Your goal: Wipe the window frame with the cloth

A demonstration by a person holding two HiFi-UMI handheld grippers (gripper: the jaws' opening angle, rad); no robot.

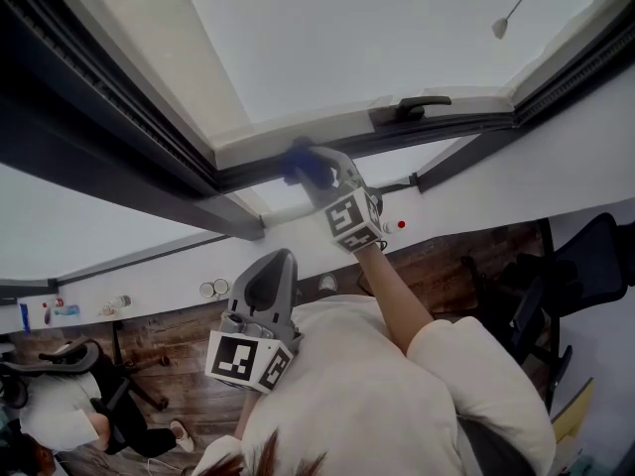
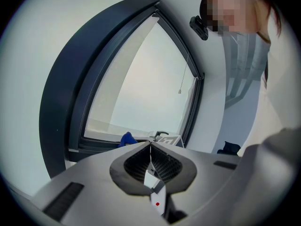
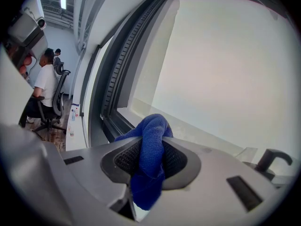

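**Right gripper (image 1: 319,175) holds blue cloth (image 3: 150,147) at the lower frame rail**

Right gripper jaws are partly closed on a folded blue terry cloth. The bunched fabric fills the gap between the ribbed pads, a rounded end pokes out ahead of the tips and a tail hangs behind. That end sits at the dark grey lower rail of the window frame (image 1: 466,125), to the left of the black lever window handle (image 1: 422,104) in the head view. Blur hides whether the cloth is actually pressing on the rail.

The pale inner ledge runs along the rail, from below the handle out past the cloth. The grey left gripper (image 2: 150,147) is well away from the handle, low by the person's chest, with its jaws together and nothing between them.

To wipe well, I judge that the protruding fold should bear on the rail, not the hard jaw tips. The grip should stay firm so the cloth does not drag out, and the stroke should follow the rail's length. The handle's base is likely to catch the cloth, so lift or steer round it there. The corner where the rail meets the sloping side member will need the cloth's tip pushed in.
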